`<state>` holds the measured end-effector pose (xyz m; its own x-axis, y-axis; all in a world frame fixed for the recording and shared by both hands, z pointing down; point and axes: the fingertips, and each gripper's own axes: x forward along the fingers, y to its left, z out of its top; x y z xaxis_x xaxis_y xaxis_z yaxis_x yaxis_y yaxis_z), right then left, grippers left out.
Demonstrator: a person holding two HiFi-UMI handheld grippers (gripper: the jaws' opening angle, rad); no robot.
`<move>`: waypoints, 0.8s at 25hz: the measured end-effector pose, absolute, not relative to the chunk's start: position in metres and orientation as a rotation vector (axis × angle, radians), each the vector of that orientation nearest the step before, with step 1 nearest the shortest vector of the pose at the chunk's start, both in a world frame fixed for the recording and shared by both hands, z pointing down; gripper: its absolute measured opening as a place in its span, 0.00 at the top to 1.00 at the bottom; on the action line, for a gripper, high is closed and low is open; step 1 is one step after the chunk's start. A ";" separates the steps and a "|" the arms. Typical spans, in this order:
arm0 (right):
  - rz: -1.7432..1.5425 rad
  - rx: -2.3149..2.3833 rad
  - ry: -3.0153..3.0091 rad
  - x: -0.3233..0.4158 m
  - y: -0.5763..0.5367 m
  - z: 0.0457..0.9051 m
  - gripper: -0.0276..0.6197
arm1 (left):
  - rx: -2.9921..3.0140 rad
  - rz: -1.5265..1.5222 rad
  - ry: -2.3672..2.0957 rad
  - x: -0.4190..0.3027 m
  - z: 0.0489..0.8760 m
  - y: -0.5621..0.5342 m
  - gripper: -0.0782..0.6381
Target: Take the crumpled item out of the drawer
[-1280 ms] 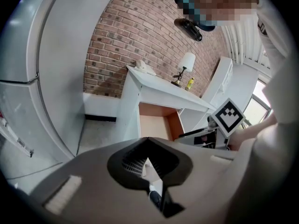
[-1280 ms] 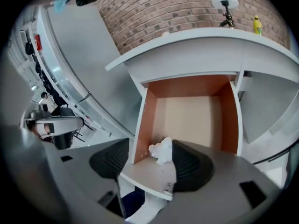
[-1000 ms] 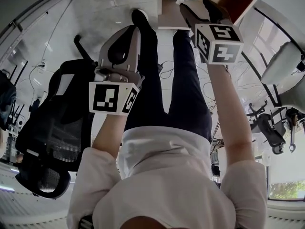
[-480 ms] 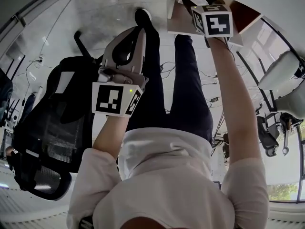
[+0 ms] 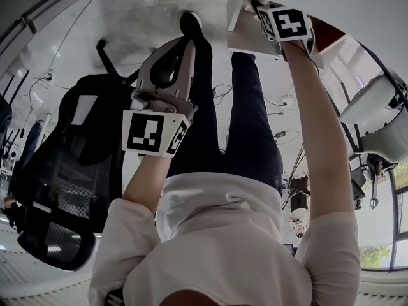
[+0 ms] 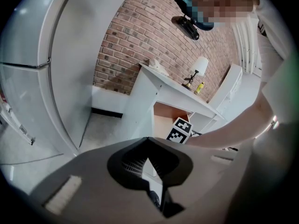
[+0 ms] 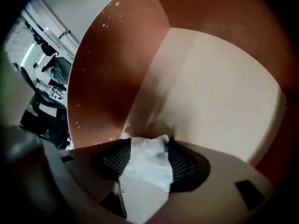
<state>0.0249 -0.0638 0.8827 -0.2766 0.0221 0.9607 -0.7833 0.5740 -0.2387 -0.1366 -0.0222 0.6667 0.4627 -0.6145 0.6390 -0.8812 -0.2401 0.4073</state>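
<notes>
The crumpled item is a wad of white paper sitting between the two ribbed pads of my right gripper. The paper touches both pads, and the jaws are closed onto it. It lies inside the open drawer, with a brown side wall and a pale floor. In the head view the right gripper's marker cube hides the jaws and the paper at the drawer, top centre. My left gripper hangs over the person's thigh, shut and holding nothing.
A black mesh office chair stands close on the left, and a white chair on the right. The person's dark legs and shoe fill the middle. Cables lie on the floor. A white desk carries the drawer.
My right gripper has moved forward into the drawer and now has the paper wad between its jaws. The left gripper has stayed almost still.
</notes>
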 end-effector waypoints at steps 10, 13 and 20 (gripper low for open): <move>0.887 0.672 -1.645 0.020 -0.060 0.879 0.56 | 1.967 0.434 -1.239 -0.136 0.664 -0.020 0.88; 0.866 0.676 -1.646 0.020 -0.063 0.877 0.56 | 1.968 0.436 -1.234 -0.134 0.664 -0.018 0.88; 0.820 0.676 -1.632 0.028 -0.057 0.882 0.77 | 1.979 0.435 -1.224 -0.128 0.662 -0.016 0.88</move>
